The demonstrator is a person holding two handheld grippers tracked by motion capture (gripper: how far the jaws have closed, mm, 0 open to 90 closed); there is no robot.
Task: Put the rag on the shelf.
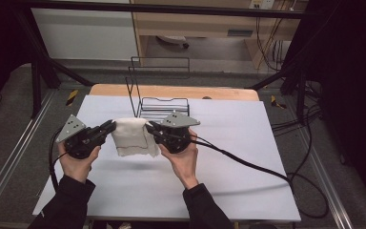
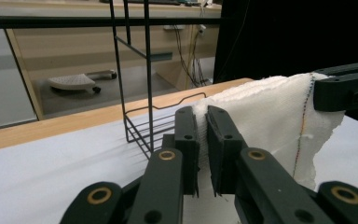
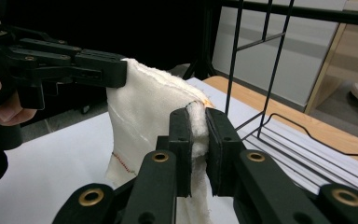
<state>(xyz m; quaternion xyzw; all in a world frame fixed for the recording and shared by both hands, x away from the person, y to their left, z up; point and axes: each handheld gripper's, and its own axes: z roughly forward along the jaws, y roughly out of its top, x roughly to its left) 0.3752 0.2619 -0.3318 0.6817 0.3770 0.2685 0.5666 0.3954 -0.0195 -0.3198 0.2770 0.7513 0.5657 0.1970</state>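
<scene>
White cloth [image 1: 132, 137] stretched between two hand-held grippers above a table, wire rack [image 1: 164, 106] just behind.

From left to right: left gripper [image 1: 110, 126] clamped on cloth's left top corner; cloth hanging between, long axis running side to side, lower edge near white tabletop [image 1: 219, 181]; right gripper [image 1: 148, 128] pinched on right top corner. Rack directly beyond, about equally near both hands. Wooden table edge, dark frame, grey floor around.

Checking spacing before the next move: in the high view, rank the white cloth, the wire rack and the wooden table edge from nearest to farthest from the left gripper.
1. white cloth: clamped in the left gripper.
2. wire rack: behind the cloth, to the right.
3. wooden table edge: beyond the rack, at the far side.
</scene>
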